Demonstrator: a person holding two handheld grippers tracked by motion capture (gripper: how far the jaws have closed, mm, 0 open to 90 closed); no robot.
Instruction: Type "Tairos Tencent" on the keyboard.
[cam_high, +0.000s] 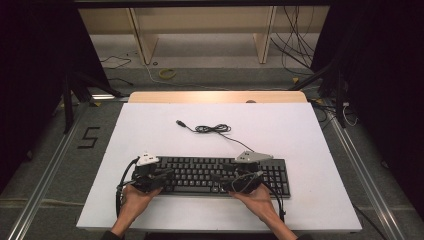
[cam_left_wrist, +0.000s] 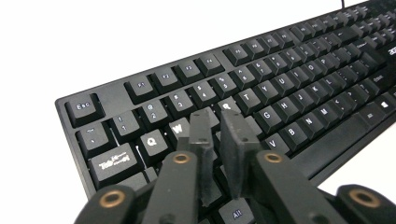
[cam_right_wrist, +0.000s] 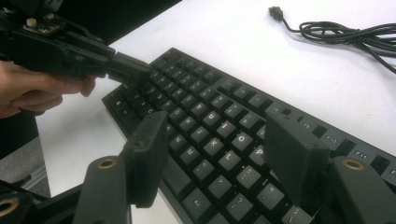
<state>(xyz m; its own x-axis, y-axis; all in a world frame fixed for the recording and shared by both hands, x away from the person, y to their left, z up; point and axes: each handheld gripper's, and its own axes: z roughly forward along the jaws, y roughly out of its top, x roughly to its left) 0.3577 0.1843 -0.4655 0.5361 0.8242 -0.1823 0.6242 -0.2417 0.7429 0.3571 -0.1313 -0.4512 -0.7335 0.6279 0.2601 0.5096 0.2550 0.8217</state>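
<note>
A black keyboard lies near the front edge of the white board, its keys facing up. My left gripper hovers over the keyboard's left end. In the left gripper view its jaws stand a narrow slit apart above the W and E keys, with nothing between them. My right gripper sits over the right half of the keyboard. Its jaws are wide open above the keys, gripping nothing. The right gripper view also takes in the left gripper and the hand holding it.
The keyboard's cable lies coiled on the white board behind it, its USB plug loose; the right gripper view has the cable at top right. Loose wires and wooden shelf legs stand on the floor beyond the table.
</note>
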